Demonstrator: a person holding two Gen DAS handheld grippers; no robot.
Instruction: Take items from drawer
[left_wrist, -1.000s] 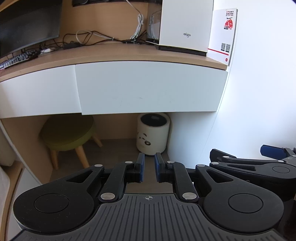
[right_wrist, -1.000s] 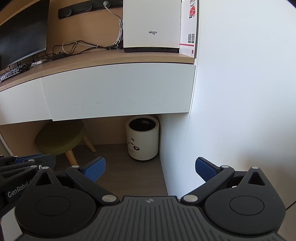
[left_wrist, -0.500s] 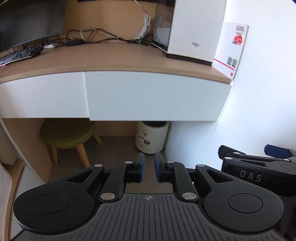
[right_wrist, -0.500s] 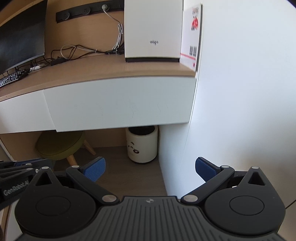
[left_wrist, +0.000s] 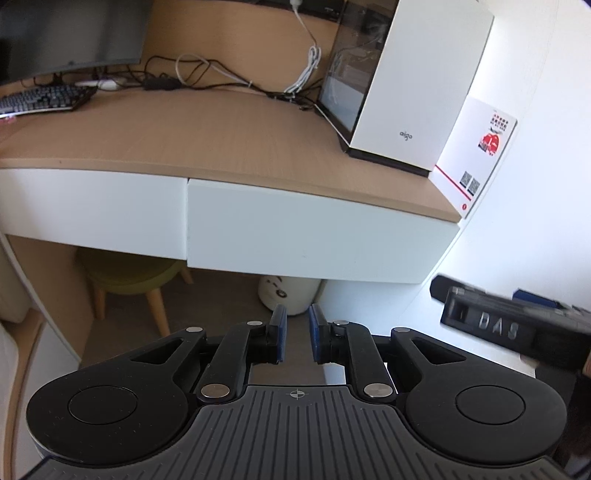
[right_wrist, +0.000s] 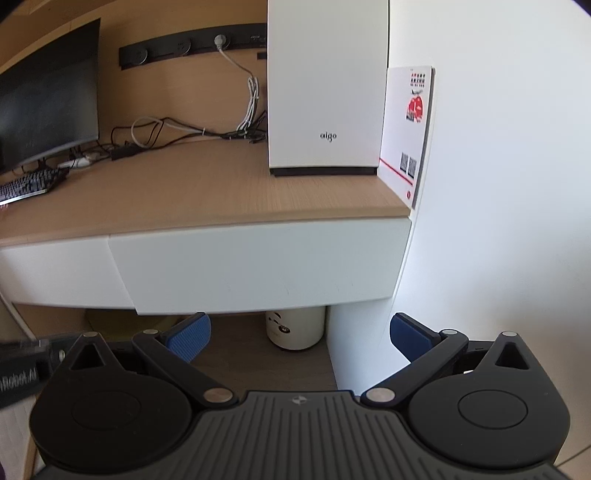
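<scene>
1. The drawer (right_wrist: 258, 266) is the right-hand white front under the wooden desk top (left_wrist: 221, 140), and it is fully closed. No handle shows on it, so I'd guess it has to be hooked from its lower edge. Whatever is inside is hidden.

2. The left gripper (left_wrist: 295, 334) has its blue pads drawn almost together with only a narrow slit between them, and nothing is held there. The drawer front sits ahead of and above those fingertips, well apart from them.

3. The right gripper (right_wrist: 299, 332) stands spread wide and empty, its pads far apart. The drawer's bottom edge lies just above and beyond them. I take the wide stance as readiness to catch that edge, while the left one waits closed.

4. Between and beyond both sets of fingers, down under the desk, stands a white bin (right_wrist: 295, 328) with a panda face. A green stool (left_wrist: 129, 273) is off to the left of the left fingers. A white computer case (right_wrist: 325, 85) stands on the desk, above and beyond the right fingers.

5. Against a second ago, both views look from higher up. Far more of the desk top shows, the drawer front has dropped lower in view, and the bin is now partly hidden behind it. Neither gripper has changed its spread noticeably.
</scene>
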